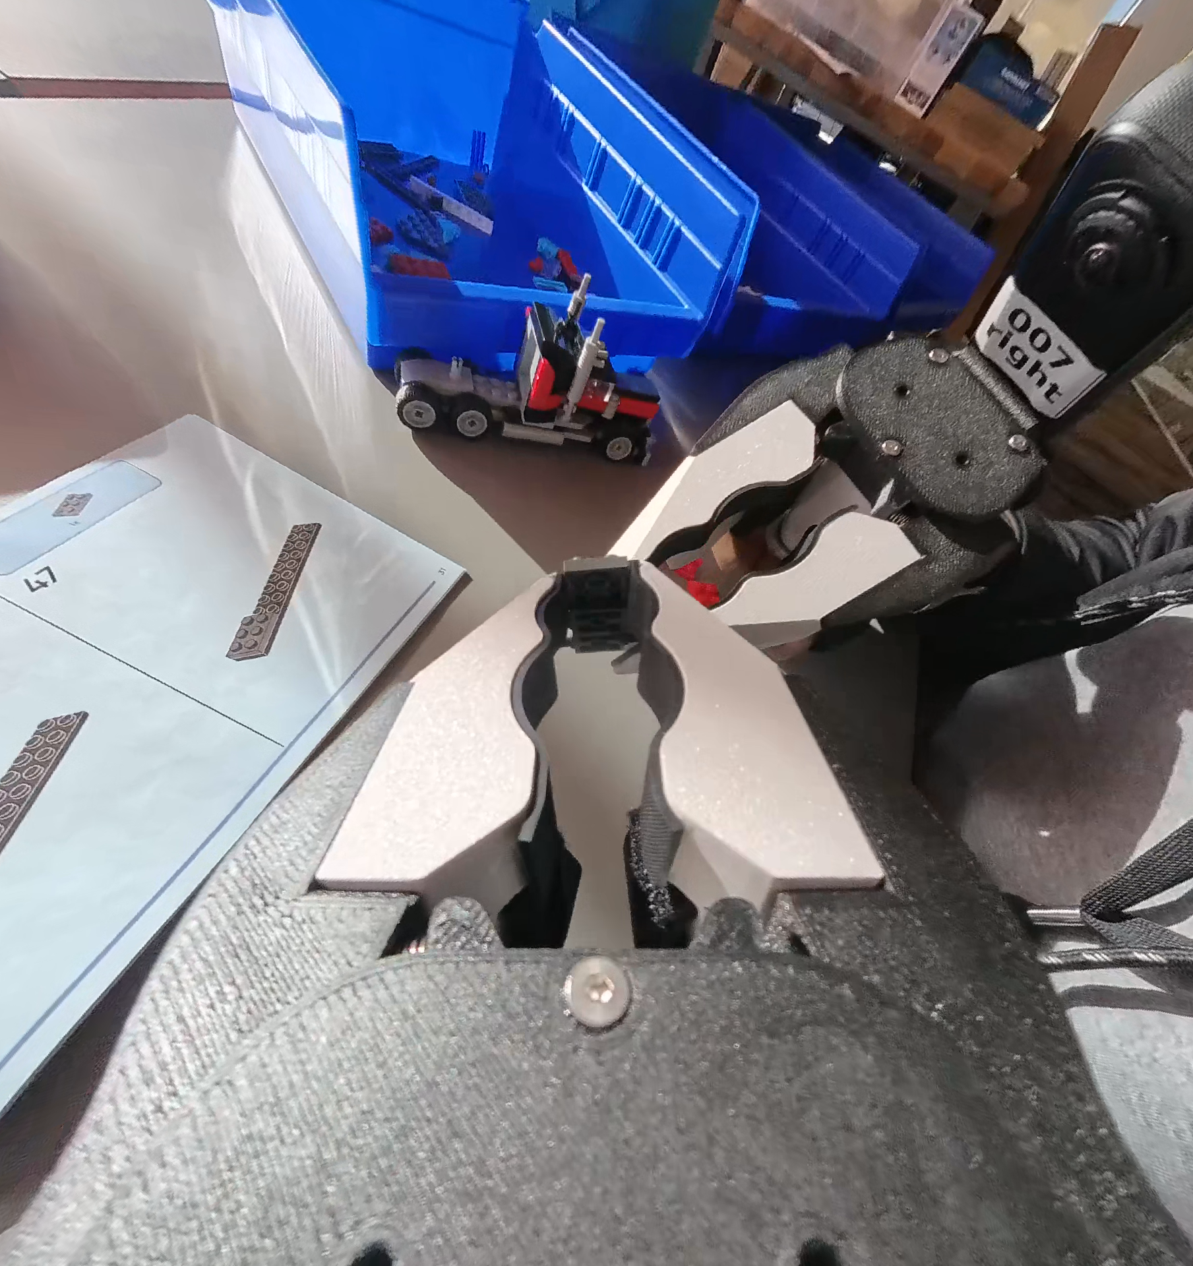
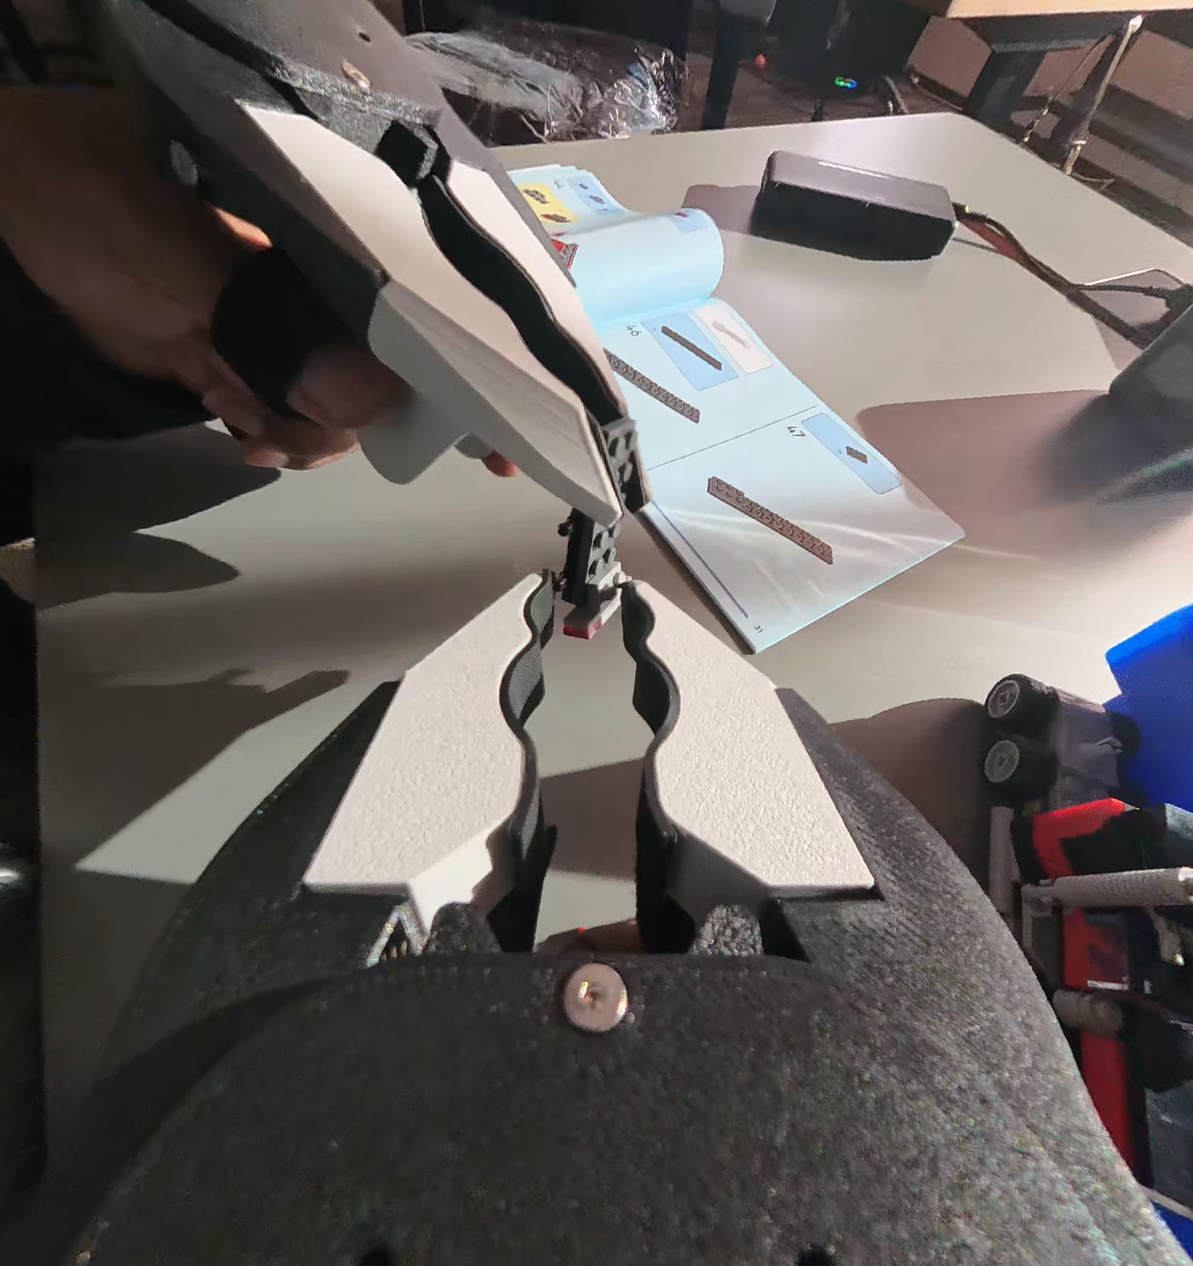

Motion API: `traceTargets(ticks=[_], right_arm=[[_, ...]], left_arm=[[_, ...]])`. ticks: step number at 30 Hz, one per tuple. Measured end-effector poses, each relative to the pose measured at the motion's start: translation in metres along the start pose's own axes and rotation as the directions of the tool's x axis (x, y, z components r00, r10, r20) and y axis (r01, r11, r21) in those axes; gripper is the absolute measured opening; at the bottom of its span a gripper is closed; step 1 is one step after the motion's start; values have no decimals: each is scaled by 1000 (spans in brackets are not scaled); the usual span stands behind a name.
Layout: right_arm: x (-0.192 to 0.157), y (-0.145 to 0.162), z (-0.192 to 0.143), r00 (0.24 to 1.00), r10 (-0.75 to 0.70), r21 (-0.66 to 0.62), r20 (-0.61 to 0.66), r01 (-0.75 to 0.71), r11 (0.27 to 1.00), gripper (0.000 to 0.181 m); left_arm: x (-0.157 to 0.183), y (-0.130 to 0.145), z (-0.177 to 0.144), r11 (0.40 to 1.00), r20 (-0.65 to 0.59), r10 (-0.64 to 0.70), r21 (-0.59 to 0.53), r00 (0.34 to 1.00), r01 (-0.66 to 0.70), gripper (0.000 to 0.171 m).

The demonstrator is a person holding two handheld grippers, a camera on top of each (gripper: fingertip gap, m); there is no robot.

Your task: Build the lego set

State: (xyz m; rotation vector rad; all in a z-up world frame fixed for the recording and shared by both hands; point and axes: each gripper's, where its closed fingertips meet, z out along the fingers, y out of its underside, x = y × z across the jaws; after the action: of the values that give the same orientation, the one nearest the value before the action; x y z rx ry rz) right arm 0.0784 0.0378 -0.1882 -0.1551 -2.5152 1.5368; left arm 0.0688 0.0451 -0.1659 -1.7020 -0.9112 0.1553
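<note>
My left gripper [image 1: 597,575] is shut on a small dark grey plate [image 1: 595,603] held at its fingertips. In the right wrist view it [image 2: 622,479] reaches in from the upper left with that plate [image 2: 621,445]. My right gripper [image 2: 588,594] is shut on a small dark grey, light grey and red assembly [image 2: 590,568] that stands up between its tips. The plate hangs just above the assembly's top end, close to it; I cannot tell whether they touch. In the left wrist view the right gripper [image 1: 737,548] sits to the right, with red [image 1: 696,575] showing between its fingers.
A built red, black and grey truck [image 1: 525,397] stands before blue bins [image 1: 682,226] holding loose bricks; it sits close to my right gripper's right side [image 2: 1093,856]. An open instruction booklet [image 1: 134,616] [image 2: 785,479] lies on the table. A black box [image 2: 854,205] with cables sits farther back. The tips of both grippers are at nearly the same place.
</note>
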Motion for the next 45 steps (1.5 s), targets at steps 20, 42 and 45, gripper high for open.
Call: traceTargets(ticks=[20,42,45], right_arm=[[-7,-23,-12,983,114,138,141,-134,981,16],[-13,-49,-33,866,298,244,401,-414,877,15],[-17,-54,-36,846,301,255,441,-440,861,15]], left_arm=[[17,-16,-18,990,-228,-14,135,974,46,23],[25,-15,-27,983,-340,23,179,940,41,34],[35,-13,-26,984,-376,54,180,925,15,25]])
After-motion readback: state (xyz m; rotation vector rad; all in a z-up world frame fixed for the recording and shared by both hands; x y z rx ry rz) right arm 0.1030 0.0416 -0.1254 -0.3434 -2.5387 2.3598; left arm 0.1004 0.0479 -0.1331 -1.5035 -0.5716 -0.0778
